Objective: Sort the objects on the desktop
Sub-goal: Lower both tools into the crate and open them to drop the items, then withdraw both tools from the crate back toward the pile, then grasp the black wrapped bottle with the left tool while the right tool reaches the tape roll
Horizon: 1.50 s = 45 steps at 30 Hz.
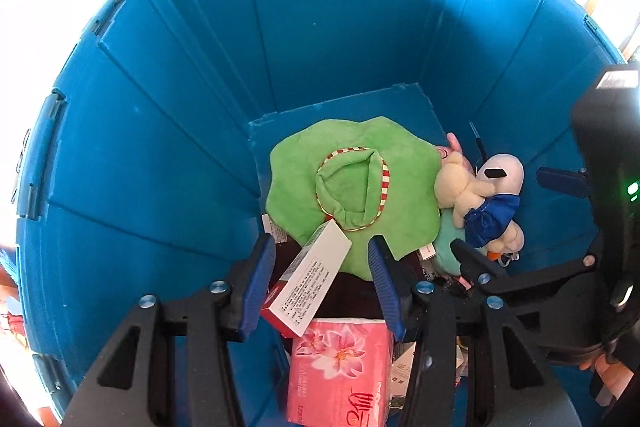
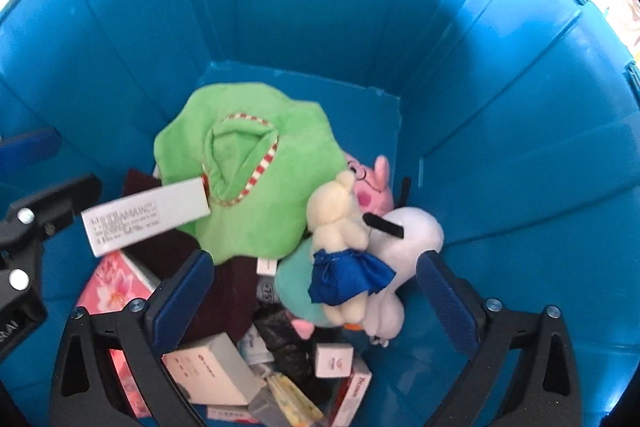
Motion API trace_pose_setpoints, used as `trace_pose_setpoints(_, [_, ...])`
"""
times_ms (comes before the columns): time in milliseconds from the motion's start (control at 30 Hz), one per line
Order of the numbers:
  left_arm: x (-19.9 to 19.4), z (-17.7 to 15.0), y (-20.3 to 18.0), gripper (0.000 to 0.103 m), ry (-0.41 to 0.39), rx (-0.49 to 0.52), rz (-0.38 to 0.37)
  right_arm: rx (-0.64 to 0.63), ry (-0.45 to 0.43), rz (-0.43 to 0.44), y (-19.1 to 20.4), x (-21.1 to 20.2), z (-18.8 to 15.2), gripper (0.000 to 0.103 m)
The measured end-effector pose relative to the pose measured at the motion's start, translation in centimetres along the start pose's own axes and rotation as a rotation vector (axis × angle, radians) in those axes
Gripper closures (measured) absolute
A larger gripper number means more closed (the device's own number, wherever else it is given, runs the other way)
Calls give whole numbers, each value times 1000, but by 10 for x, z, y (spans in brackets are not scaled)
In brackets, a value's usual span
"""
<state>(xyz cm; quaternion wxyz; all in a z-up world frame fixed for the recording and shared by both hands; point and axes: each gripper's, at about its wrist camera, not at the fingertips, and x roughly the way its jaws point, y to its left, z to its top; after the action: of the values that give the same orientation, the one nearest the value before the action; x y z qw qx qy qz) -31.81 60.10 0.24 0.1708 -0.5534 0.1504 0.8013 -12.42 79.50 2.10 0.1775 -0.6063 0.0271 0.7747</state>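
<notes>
Blue bin walls fill both views, both grippers pointing steeply down into it. At the bottom lies a heap — a white box tilted across a green plush, a cream doll in a blue skirt resting on a white plush and a pink pig. The left gripper stands part-open, the box between its pads with no firm press visible. The right gripper is spread wide, the doll loose between its fingers. Nearer lie a pink tissue pack and small cartons.
</notes>
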Motion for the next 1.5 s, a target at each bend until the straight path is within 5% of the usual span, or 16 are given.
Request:
trace_pose_setpoints(267, [-27,-1,5,56,-85,-33,-10,71,26,86,-10,-2,-5,0])
trace_pose_setpoints(467, [-84,-11,28,56,-186,-62,-29,103,-90,82,-11,-45,-6,0])
trace_pose_setpoints(700, [-175,-50,81,55,-434,-150,29,81,-284,167,20,-132,-13,0])
trace_pose_setpoints(767, [-195,-68,103,43,-487,-190,32,74,-343,206,34,-156,-19,0])
trace_pose_setpoints(867, [-217,-101,138,30,-579,-256,62,59,-422,268,60,-189,-30,0])
trace_pose_setpoints(1067, [-228,-177,206,29,-666,-339,248,6,-532,334,135,-228,-52,0])
trace_pose_setpoints(1300, [-195,-271,297,29,-638,-473,354,-51,-620,442,242,-256,-75,0])
trace_pose_setpoints(1500, [-151,-345,377,29,-627,-608,356,-117,-688,481,340,-245,-93,0])
